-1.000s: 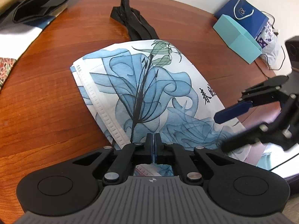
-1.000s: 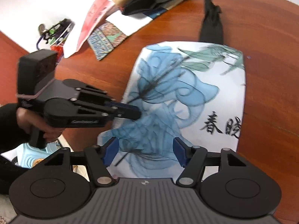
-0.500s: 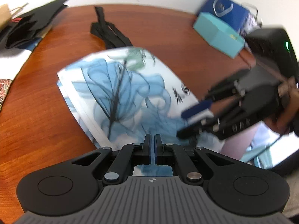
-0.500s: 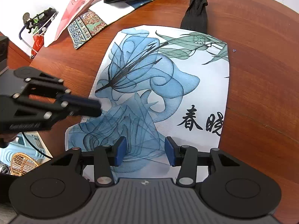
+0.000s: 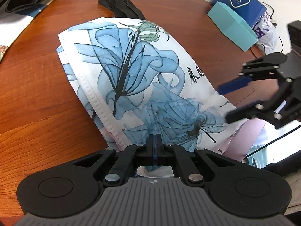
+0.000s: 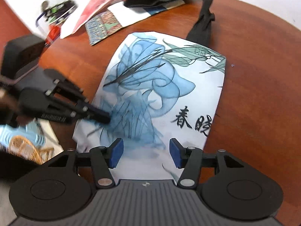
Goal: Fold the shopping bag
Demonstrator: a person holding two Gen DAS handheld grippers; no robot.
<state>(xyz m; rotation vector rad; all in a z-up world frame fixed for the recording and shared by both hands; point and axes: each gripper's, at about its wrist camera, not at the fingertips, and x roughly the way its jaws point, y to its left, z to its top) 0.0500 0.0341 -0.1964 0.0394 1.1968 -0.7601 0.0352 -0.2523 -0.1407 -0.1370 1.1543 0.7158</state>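
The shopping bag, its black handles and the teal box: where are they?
shopping bag [image 5: 131, 86]: left wrist view, on the blue flower print.
black handles [image 6: 202, 24]: right wrist view, on the strap's middle.
teal box [image 5: 231, 24]: left wrist view, on its top face.

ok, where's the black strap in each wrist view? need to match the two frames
Left wrist: black strap at top centre, running off the top edge, just beyond the bag's far edge.
Right wrist: black strap at upper right, beyond the bag's far right corner.
Shared landmark: the black characters printed on the bag, at right of centre in the left view, at lower right of centre in the right view.
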